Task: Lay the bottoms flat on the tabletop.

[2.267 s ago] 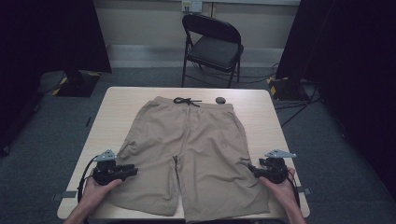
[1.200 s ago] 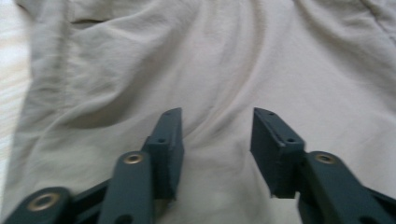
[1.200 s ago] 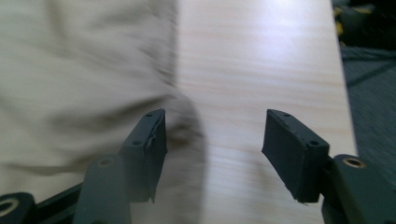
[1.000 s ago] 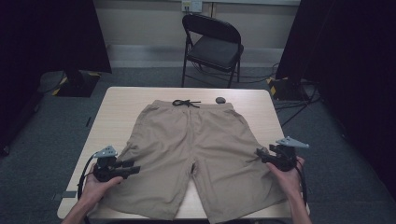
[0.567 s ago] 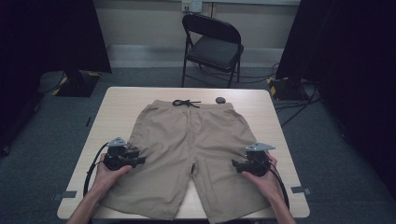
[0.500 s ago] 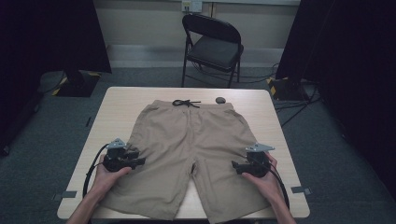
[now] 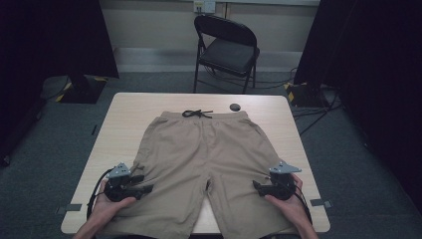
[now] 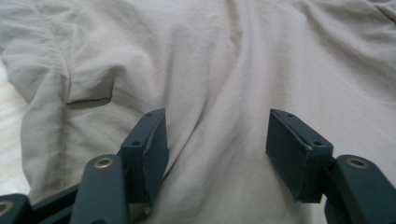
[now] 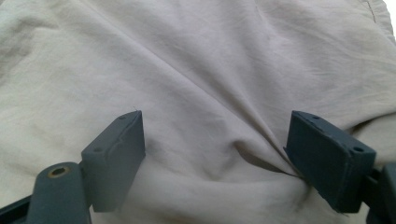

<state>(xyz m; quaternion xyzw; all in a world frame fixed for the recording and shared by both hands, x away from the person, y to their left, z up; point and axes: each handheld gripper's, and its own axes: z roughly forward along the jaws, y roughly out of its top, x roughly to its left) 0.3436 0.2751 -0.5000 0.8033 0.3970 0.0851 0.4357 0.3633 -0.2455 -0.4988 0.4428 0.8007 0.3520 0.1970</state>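
Beige shorts [image 7: 204,159] lie flat on the light wooden table [image 7: 124,114], with the waistband and black drawstring [image 7: 197,113] at the far side. My left gripper [image 7: 147,188] rests on the outer part of the left leg and points inward. Its jaws stand open and have just been opening over bare cloth [image 8: 215,70], with nothing pinched. My right gripper [image 7: 256,185] lies on the right leg and points inward too. Its jaws have also been opening and are spread wide. A soft fold of cloth [image 9: 261,161] lies between them, free of the pads.
A small dark round object [image 7: 235,107] sits on the table past the waistband's right end. A black folding chair [image 7: 226,50] stands behind the table. Cables trail from both grippers near the front edge. Dark curtains flank the room.
The right gripper moved inward from the table's right edge onto the right leg and opened. The left gripper shifted slightly towards the near edge and its jaws widened.
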